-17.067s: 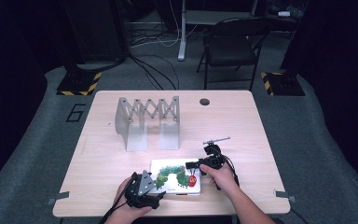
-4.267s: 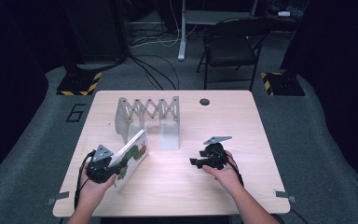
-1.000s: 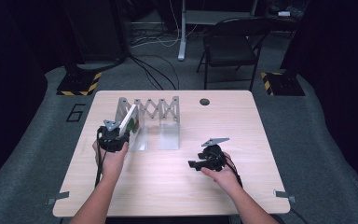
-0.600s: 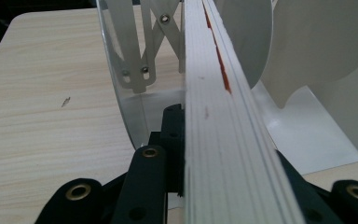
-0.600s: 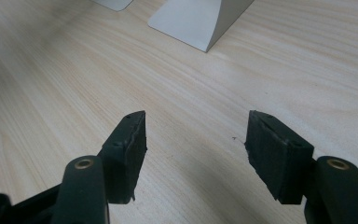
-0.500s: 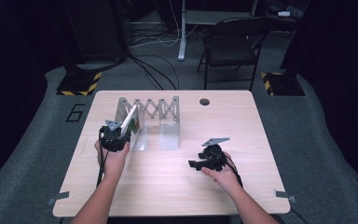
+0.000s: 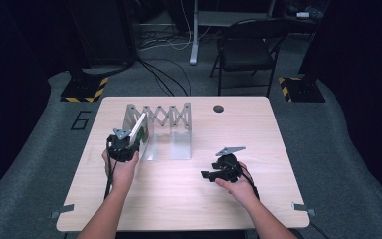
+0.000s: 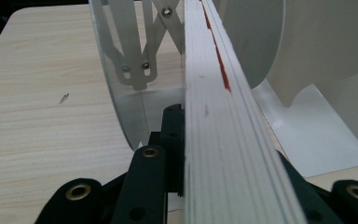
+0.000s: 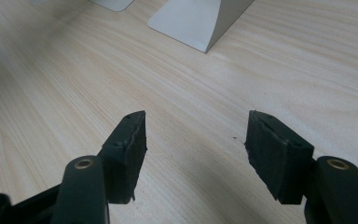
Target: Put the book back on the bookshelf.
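The left gripper [image 7: 129, 143] has its jaws clamped on a white-edged book [image 8: 223, 140], held upright on its edge at the left end of the metal accordion-style book rack [image 7: 165, 119], which stands on the wooden table [image 7: 189, 199]. In the left gripper view the book's page block runs between two of the rack's white dividers; it seems to sit partly inside that leftmost slot, though whether its lower edge touches the base is hard to tell. The rack's other slots look empty. The right gripper [image 9: 196, 140] rests well apart on the table, jaws parted with nothing between them.
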A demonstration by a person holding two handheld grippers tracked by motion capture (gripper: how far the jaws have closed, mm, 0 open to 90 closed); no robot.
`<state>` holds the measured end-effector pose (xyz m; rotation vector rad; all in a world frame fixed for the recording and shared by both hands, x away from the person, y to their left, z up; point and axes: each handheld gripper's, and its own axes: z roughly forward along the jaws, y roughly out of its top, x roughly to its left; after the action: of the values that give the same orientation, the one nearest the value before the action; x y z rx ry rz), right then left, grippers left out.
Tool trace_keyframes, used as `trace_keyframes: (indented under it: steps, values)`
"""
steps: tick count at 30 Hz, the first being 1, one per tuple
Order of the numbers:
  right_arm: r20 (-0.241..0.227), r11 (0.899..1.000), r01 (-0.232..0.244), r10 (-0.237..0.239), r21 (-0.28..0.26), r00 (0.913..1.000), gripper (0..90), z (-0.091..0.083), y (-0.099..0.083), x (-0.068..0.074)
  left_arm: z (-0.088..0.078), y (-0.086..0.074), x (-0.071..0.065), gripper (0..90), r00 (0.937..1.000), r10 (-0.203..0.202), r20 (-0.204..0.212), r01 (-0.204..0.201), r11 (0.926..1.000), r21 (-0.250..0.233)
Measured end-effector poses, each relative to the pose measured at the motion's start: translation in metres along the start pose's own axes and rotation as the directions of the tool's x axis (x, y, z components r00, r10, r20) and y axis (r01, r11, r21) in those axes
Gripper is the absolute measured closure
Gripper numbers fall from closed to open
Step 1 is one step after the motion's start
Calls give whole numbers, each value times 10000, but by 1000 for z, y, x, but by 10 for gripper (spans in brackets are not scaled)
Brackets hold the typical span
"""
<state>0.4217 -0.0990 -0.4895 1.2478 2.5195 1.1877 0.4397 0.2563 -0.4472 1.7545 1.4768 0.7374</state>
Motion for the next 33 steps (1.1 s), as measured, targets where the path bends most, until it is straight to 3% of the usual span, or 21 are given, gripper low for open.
trace_keyframes:
  steps: [7,11,28,33]
  values:
    - [5,10000,-20,20,24,10000,384,0,0,0,1,-2,-1,759,10000,47,-24,-47,10000,-3]
    - [-8,10000,-18,18,15,10000,383,0,0,1,3,-4,-1,758,9999,-119,-32,119,9999,49]
    - [-39,9999,-91,91,67,10000,383,0,0,2,12,-7,-6,745,9996,125,-242,-110,9980,619]
    - [-25,10000,-35,35,56,10000,383,0,0,2,13,-9,-6,740,9995,201,-226,-189,9986,496]
